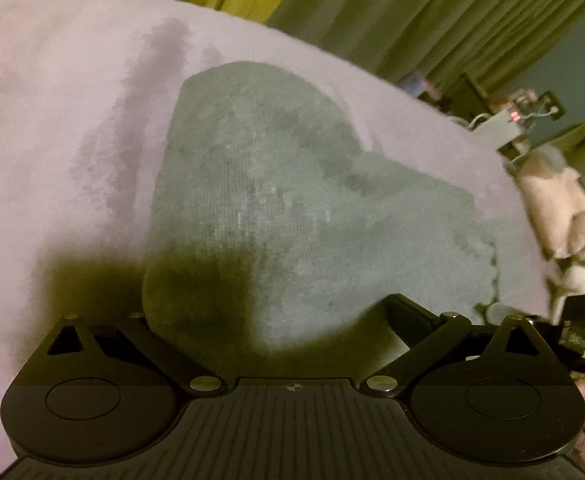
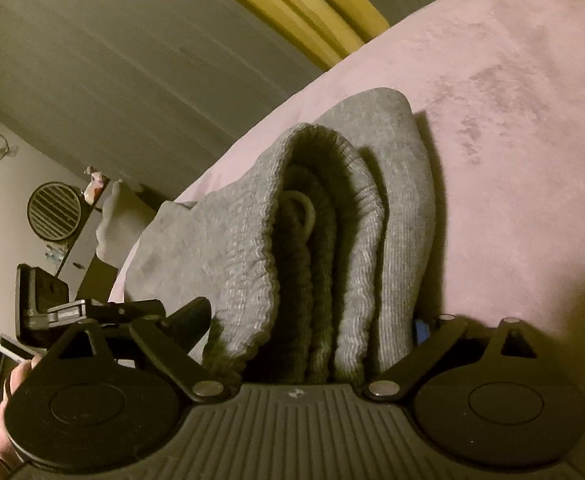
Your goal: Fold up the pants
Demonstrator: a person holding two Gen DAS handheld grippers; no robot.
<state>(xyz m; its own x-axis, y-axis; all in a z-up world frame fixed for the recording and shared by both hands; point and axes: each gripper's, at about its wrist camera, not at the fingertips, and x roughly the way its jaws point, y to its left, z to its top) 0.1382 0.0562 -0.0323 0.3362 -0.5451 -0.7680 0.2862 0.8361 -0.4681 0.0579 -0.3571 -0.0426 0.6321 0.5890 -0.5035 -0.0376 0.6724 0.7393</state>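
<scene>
The grey pants (image 2: pixel 332 240) lie bunched on the pink bed (image 2: pixel 512 160), waistband layers stacked so the right gripper (image 2: pixel 312 344) pinches them together; the left gripper (image 1: pixel 260 320), jaws spread, straddles the cloth's near edge, probably steadying it

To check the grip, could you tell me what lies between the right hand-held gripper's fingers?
The grey pants' bunched ribbed waistband, seen in the right wrist view.

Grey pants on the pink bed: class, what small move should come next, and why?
Probably lower the right gripper so the bundle lies flat. The grey pants look already folded, their ribbed waistband layers bunched between its spread fingers, while the left gripper sits at the flat end on the pink bed.
</scene>
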